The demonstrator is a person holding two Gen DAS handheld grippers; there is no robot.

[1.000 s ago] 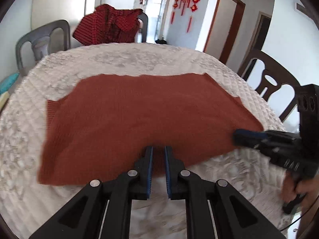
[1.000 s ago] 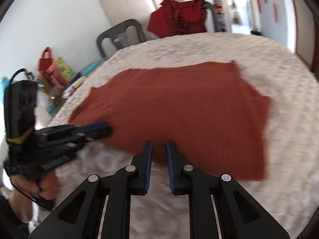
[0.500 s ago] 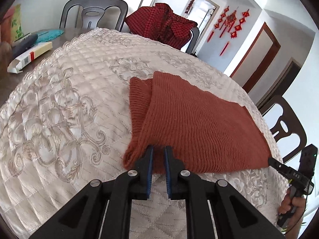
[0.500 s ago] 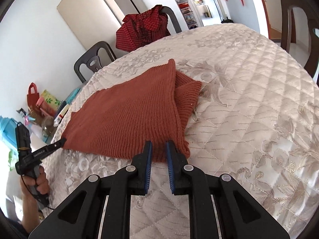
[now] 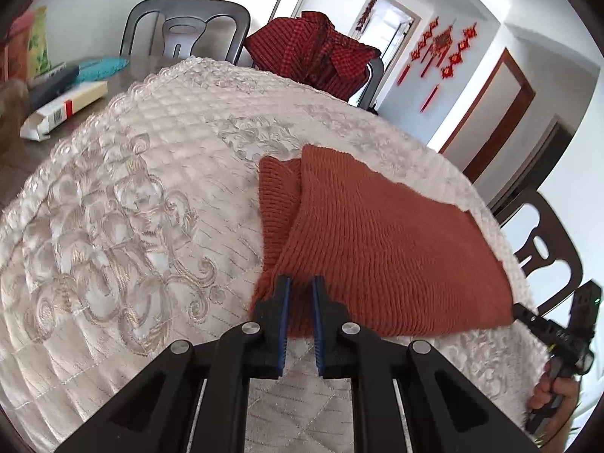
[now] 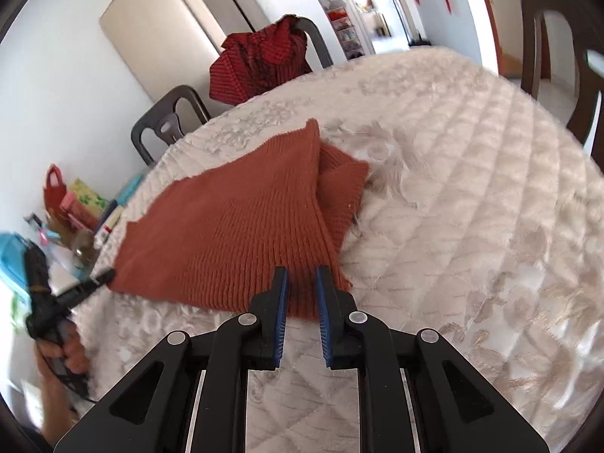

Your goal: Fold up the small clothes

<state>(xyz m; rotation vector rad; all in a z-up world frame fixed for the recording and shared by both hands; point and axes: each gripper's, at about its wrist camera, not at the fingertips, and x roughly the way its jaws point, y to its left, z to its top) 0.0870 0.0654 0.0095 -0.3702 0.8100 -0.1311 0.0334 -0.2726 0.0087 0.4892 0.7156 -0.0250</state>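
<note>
A rust-red knit garment [image 5: 377, 241] lies on the quilted table cover [image 5: 124, 204], with its upper layer folded over a ribbed lower part. My left gripper [image 5: 300, 290] is shut on its near left corner. In the right wrist view the same garment [image 6: 241, 234] shows, and my right gripper [image 6: 302, 283] is shut on its near right corner. The right gripper also shows in the left wrist view [image 5: 528, 317], and the left gripper in the right wrist view [image 6: 102, 277].
A red checked garment [image 5: 313, 53] hangs on a far chair. A grey chair [image 5: 185, 26] stands behind the table, a dark chair [image 5: 543, 241] at the right. Boxes and bags [image 5: 60, 102] lie on a side surface at the left.
Both grippers have swung out to opposite ends of the garment, each keeping hold of its edge. The garment now lies stretched between them, with one layer over the ribbed part.
</note>
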